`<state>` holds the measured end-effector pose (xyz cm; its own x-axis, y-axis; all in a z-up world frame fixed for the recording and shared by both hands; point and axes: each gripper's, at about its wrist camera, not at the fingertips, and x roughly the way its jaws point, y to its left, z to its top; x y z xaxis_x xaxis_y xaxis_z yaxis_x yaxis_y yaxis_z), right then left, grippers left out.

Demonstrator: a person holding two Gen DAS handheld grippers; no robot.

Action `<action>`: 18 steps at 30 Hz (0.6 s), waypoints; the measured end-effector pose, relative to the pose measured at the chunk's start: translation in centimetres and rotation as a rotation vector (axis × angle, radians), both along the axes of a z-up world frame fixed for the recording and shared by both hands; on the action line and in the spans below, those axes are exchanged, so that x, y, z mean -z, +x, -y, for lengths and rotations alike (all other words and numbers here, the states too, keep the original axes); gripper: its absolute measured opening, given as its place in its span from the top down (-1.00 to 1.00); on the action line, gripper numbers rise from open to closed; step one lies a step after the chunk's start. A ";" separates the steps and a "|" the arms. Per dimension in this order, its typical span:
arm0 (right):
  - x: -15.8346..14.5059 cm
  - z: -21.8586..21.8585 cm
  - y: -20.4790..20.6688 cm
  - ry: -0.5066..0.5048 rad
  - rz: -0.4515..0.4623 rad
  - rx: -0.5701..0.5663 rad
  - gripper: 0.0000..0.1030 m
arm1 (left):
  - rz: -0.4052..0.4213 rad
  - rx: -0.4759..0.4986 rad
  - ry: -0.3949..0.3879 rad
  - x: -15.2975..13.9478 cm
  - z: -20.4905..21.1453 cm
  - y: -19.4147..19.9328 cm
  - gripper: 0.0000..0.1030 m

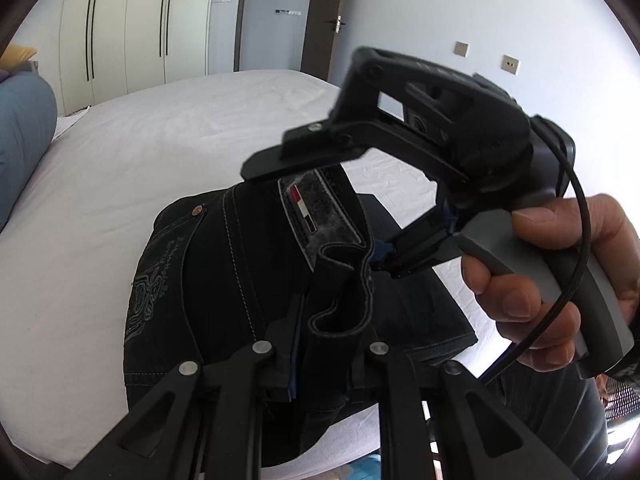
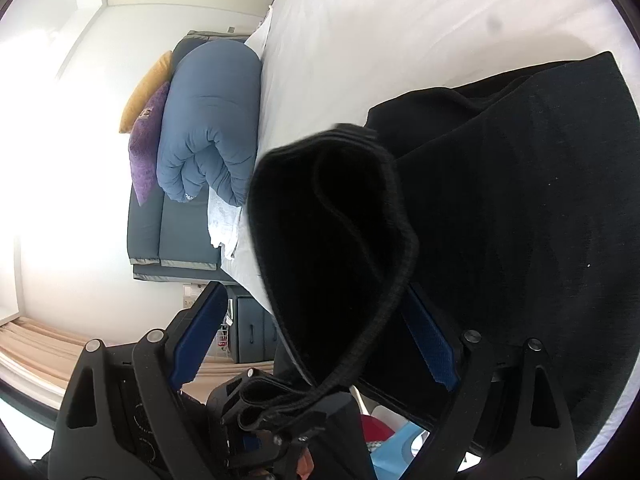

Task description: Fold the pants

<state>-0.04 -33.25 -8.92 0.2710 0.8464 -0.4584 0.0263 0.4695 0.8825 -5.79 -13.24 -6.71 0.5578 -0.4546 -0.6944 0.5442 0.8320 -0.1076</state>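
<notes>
Black pants (image 1: 224, 280) lying folded on white bed (image 1: 120, 152), waistband end (leather patch up) lifted. Left gripper (image 1: 320, 364) nearly closed, pinching a doubled fold of that cloth. Right gripper (image 2: 316, 344) spread wide, jaws apart around the fold, pads not pressing.

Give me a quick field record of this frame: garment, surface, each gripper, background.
garment: black pants, partly folded, waistband end lifted off the bed
surface: white bed
left gripper: shut on a bunch of waistband fabric
right gripper: jaws wide, no pad pressing; pants edge lies between them
right hand: wraps the gripper's grey handle
background: blue duvet, purple cushion, wardrobe
</notes>
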 end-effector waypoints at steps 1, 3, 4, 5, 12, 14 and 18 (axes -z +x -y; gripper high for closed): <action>0.0 0.0 0.0 -0.025 0.010 0.005 -0.71 | 0.000 0.009 0.005 0.0 0.4 -0.1 0.71; -0.2 0.4 -0.2 -0.102 0.021 0.003 -0.39 | 0.000 0.020 0.017 0.0 0.9 -0.4 0.71; -0.1 0.6 -0.4 -0.130 0.022 0.000 -0.04 | 0.001 0.022 0.022 0.0 1.2 -0.5 0.71; 0.1 1.0 -0.5 -0.164 0.020 -0.001 0.14 | 0.000 0.023 0.024 0.0 1.3 -0.4 0.71; 1.1 4.3 -1.2 -0.245 0.032 0.035 0.71 | -0.001 0.084 0.048 -0.1 4.4 -0.3 0.71; 0.9 5.4 -1.3 -0.248 0.044 0.049 0.72 | 0.006 0.101 0.049 -0.3 5.4 -0.3 0.71; 0.2 7.5 -1.0 -0.253 0.084 0.062 0.72 | 0.026 0.132 0.058 -1.0 7.6 -0.2 0.71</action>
